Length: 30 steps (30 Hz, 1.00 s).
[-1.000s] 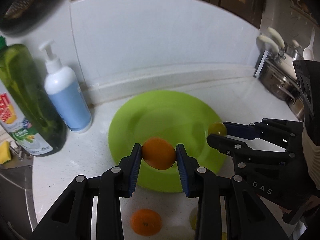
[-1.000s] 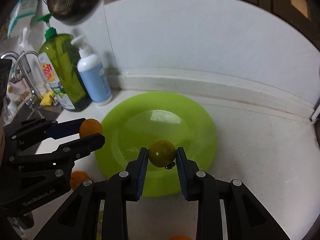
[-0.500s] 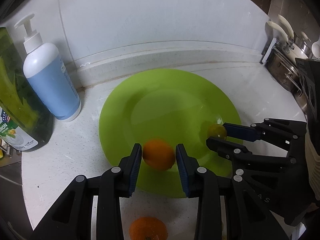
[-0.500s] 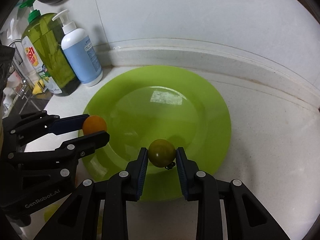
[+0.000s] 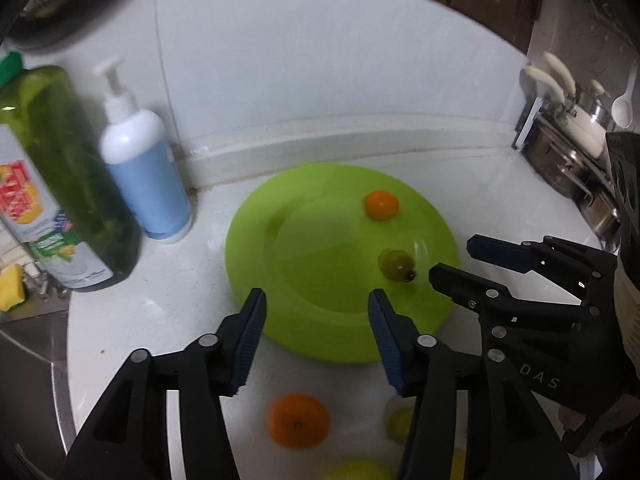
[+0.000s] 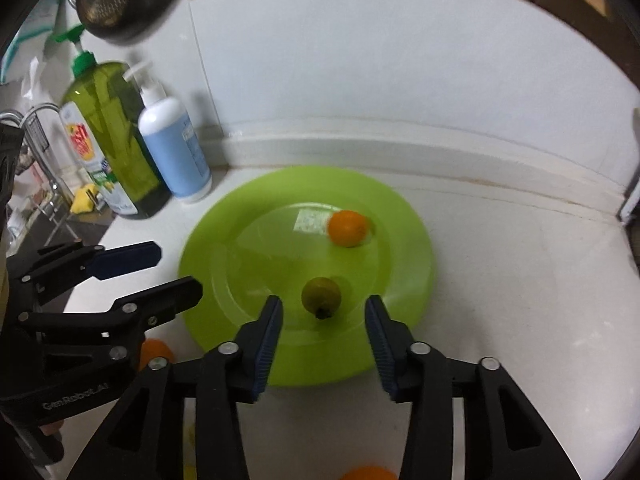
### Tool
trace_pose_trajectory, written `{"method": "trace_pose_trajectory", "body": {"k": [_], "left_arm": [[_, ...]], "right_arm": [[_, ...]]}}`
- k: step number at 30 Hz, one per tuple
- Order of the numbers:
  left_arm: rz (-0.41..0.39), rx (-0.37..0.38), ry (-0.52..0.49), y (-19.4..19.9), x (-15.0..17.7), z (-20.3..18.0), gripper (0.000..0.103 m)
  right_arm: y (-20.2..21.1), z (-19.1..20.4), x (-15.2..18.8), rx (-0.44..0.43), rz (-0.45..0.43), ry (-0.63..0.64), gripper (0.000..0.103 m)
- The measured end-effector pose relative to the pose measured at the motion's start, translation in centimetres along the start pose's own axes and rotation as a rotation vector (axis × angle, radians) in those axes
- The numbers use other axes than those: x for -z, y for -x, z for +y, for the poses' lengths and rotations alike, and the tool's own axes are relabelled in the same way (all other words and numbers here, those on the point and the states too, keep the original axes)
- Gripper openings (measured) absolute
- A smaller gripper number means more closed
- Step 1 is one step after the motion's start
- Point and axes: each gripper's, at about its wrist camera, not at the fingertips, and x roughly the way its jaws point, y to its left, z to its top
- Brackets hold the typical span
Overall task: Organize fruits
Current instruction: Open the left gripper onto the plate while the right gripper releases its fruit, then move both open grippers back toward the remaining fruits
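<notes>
A lime green plate [image 5: 304, 256] [image 6: 224, 264] lies on the white counter. On it rest a small orange fruit [image 5: 381, 205] [image 6: 347, 228] toward the back and a green tomato [image 5: 396, 265] [image 6: 321, 295] nearer the front. My left gripper [image 5: 316, 312] [image 6: 160, 270] is open and empty over the plate's near-left rim. My right gripper [image 6: 323, 320] [image 5: 460, 258] is open and empty, just behind the tomato. Another orange [image 5: 298, 420] [image 6: 154, 354] and yellow-green fruits [image 5: 398, 418] lie on the counter in front of the plate.
A green dish-soap bottle [image 5: 60, 184] [image 6: 112, 136] and a white-and-blue pump bottle [image 5: 144, 168] [image 6: 174, 148] stand left of the plate by the wall. A sink edge with a yellow sponge [image 5: 10, 286] is at far left. Pots and utensils [image 5: 568, 148] stand at right.
Both grippers opened and pulled back. The orange left my left gripper and the tomato left my right gripper; both now rest on the plate.
</notes>
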Motion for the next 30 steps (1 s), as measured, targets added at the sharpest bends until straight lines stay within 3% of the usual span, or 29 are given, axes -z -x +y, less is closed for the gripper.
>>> {"method": "trace_pose_trajectory", "body": {"k": [16, 24, 30], "left_arm": [[-0.179, -0.057, -0.036, 11.0, 4.9, -1.3, 0.062], [-0.175, -0.056, -0.059, 13.4, 8.9, -2.1, 0.062], [-0.114, -0.044, -0.06, 13.1, 11.5, -3.4, 0.062]], "right_arm": [[10.5, 3.1, 4.2, -0.004, -0.172, 0.02, 0.046], [13.7, 4.3, 7.4, 0.029, -0.194, 0.021, 0.046], [14.3, 4.4, 10.2, 0.026, -0.151, 0.033, 0.046]]}}
